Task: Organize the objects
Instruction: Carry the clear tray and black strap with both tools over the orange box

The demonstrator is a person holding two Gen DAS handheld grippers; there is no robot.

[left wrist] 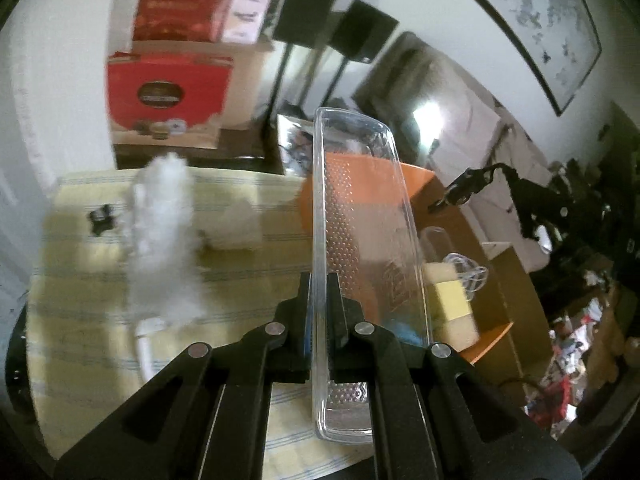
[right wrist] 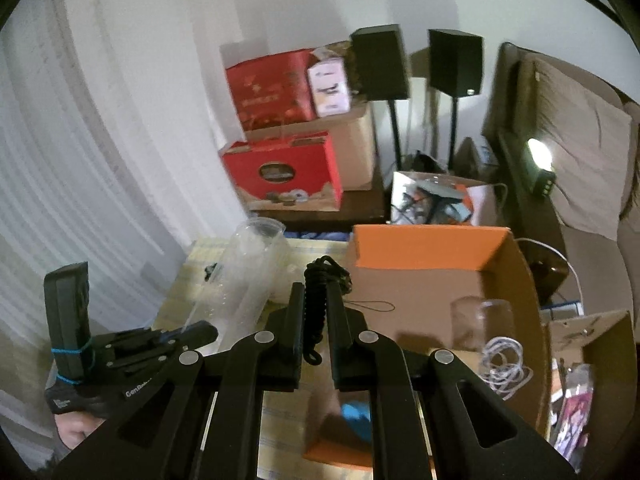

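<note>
My left gripper [left wrist: 319, 292] is shut on the rim of a long clear plastic tray [left wrist: 356, 216] and holds it up over the table, next to the orange cardboard box [left wrist: 416, 178]. My right gripper [right wrist: 316, 300] is shut on a black braided cord [right wrist: 318, 312] with a thin loop strap, above the left edge of the same box [right wrist: 424, 248]. The clear tray [right wrist: 248, 276] and the left gripper body [right wrist: 132, 348] show at the left of the right wrist view. In the box lie a clear cup [right wrist: 480, 320], a white cable [right wrist: 504, 364] and yellow sponges [left wrist: 448, 296].
A yellow striped cloth [left wrist: 88, 280] covers the table and carries a white fluffy duster [left wrist: 160, 236], a white object [left wrist: 236, 224] and a small black piece [left wrist: 102, 218]. Red boxes [right wrist: 280, 172], speakers on stands [right wrist: 380, 64] and an open carton [right wrist: 432, 196] stand behind.
</note>
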